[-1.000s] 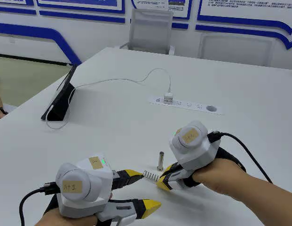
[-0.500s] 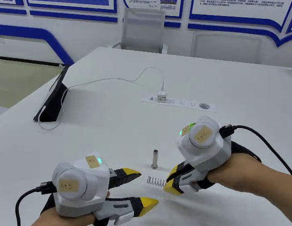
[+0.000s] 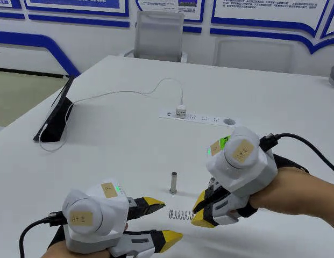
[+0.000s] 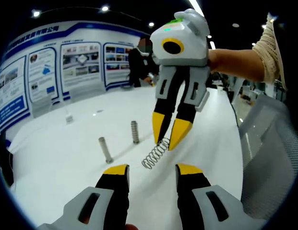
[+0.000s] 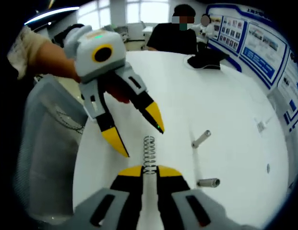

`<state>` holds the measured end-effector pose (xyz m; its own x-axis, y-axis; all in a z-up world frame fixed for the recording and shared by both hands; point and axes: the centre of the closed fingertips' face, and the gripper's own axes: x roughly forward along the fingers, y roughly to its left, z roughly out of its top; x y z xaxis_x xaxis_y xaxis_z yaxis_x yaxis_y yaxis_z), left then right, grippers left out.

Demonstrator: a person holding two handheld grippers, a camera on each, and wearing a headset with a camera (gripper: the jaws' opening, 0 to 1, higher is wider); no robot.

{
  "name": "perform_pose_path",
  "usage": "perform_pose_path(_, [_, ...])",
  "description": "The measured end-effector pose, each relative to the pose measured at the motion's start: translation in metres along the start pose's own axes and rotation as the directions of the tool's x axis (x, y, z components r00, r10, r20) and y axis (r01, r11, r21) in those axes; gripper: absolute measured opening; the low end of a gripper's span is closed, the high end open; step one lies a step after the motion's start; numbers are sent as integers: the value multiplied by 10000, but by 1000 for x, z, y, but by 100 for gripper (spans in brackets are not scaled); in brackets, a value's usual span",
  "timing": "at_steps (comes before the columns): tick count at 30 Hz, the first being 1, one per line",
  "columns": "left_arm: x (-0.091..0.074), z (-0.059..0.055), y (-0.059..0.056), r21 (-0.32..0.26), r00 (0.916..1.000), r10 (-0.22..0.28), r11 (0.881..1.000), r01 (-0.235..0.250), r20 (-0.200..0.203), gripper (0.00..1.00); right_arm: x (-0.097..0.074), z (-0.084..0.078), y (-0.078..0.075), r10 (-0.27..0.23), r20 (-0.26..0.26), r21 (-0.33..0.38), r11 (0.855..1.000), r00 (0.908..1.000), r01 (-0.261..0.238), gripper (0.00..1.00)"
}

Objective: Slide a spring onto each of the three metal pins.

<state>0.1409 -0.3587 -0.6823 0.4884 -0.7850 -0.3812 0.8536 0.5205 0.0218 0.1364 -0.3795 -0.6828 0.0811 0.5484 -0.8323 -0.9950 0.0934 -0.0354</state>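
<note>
Spring: thin silvery wire coil, approx. straight, one end clamped btwn R gripper jaws; L gripper jaws apart.

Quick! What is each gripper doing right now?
Left gripper: open, empty.
Right gripper: shut on the spring.

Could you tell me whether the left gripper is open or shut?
Open: the left gripper has its jaws well apart, gripping nothing; the right gripper holds the spring.
</note>
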Motion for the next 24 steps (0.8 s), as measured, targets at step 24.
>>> perform_pose_path(24, [3, 2, -11, 1041, 9996, -281, 9942, 278, 13, 14, -4, 5, 13, 425, -527, -698, 9965, 9977, -461, 12])
